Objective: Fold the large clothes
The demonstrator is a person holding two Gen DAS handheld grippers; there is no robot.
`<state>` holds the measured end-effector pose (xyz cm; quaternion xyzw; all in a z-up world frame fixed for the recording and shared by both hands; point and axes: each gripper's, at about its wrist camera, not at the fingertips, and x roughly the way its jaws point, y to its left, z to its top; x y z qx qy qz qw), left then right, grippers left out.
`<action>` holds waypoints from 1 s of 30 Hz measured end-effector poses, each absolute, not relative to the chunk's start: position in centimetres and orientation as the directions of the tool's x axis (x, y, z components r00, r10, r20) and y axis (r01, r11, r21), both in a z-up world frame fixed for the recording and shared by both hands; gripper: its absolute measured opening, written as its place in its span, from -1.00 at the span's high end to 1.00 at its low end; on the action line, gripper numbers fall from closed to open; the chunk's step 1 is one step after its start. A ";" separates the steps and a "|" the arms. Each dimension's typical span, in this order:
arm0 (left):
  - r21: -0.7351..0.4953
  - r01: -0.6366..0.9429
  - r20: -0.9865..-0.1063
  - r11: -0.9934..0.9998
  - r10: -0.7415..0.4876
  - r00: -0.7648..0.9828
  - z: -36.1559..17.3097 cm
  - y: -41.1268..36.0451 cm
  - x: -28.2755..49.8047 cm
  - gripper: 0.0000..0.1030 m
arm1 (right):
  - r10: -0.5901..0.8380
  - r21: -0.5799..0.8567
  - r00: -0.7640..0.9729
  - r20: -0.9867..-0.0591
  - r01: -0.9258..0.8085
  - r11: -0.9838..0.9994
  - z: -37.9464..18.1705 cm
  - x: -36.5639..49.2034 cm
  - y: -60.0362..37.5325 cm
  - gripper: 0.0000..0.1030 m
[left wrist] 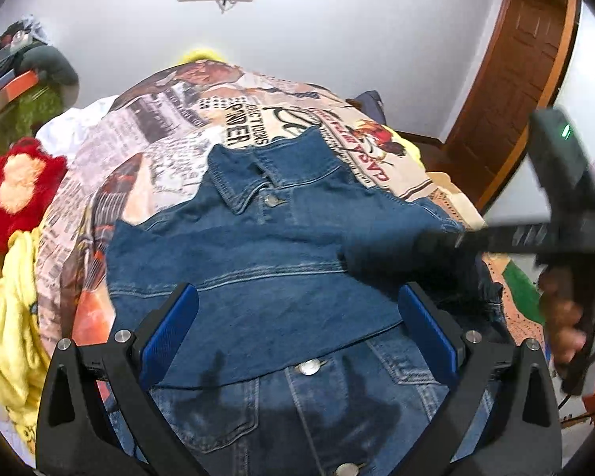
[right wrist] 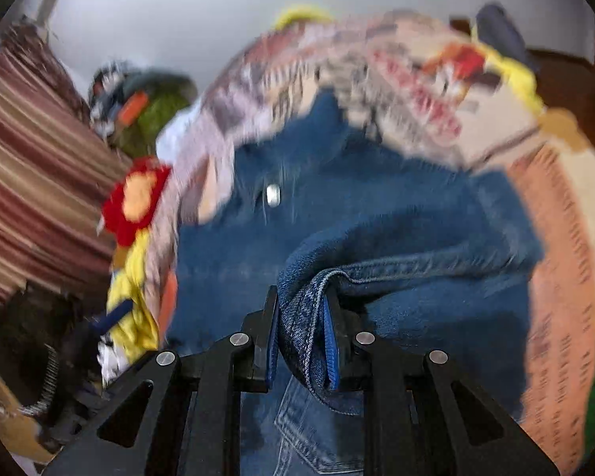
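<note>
Your right gripper (left wrist: 380,256) crosses the frame's right side, blocking passage there. Red plush (left wrist: 14,188) and yellow cloth (left wrist: 8,317) crowd the left edge; the printed bedspread (left wrist: 166,158) at upper centre lies open.

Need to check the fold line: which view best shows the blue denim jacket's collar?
Left wrist view: the blue denim jacket's collar is sharp, lying flat beside a metal button. The right wrist view blurs that area; only the button stands out.

Each hand-held gripper (left wrist: 297,329) has black arms, blue ribbed pads (left wrist: 166,333), silver screws.
</note>
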<state>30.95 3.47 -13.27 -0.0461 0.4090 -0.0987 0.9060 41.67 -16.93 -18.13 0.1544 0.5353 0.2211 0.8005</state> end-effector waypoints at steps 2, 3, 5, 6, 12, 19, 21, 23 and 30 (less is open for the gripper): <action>-0.164 0.128 -0.736 0.978 -0.208 0.644 -13.5 3.9 30.8 -0.98 | 0.501 0.464 0.290 -0.816 -0.190 0.865 -19.9 41.2 -15.8 0.68; -0.165 0.122 -0.739 0.979 -0.204 0.642 -13.6 4.1 30.7 -0.98 | 0.487 0.449 0.274 -0.829 -0.193 0.872 -20.7 40.9 -15.4 0.67; -0.167 0.115 -0.744 0.979 -0.201 0.637 -13.9 4.3 30.7 -0.97 | 0.464 0.423 0.255 -0.848 -0.200 0.884 -21.7 40.3 -15.3 0.67; -0.167 0.112 -0.746 0.979 -0.201 0.635 -14.0 4.3 30.7 -0.98 | 0.454 0.413 0.247 -0.856 -0.200 0.889 -22.2 40.1 -15.2 0.67; -0.161 0.123 -0.757 0.979 -0.203 0.621 -14.4 3.2 30.7 -0.98 | 0.423 0.390 0.143 -0.895 -0.212 0.896 -24.0 38.8 -15.3 0.66; -0.112 0.173 -0.753 0.979 -0.197 0.627 -13.5 0.9 30.5 -0.98 | 0.454 0.421 0.123 -0.883 -0.222 0.879 -22.7 37.2 -17.2 0.66; -0.099 0.189 -0.751 0.977 -0.198 0.630 -13.1 0.0 30.6 -0.98 | 0.472 0.439 0.124 -0.873 -0.220 0.871 -22.0 36.8 -18.0 0.66; -0.088 0.206 -0.748 0.975 -0.201 0.633 -12.7 -0.8 30.8 -0.98 | 0.496 0.462 0.138 -0.857 -0.219 0.859 -21.1 36.5 -18.9 0.66; -0.047 0.277 -0.746 0.960 -0.218 0.629 -11.9 -4.7 32.9 -0.98 | 0.470 0.426 0.320 -0.823 -0.201 0.882 -16.4 36.0 -24.4 0.66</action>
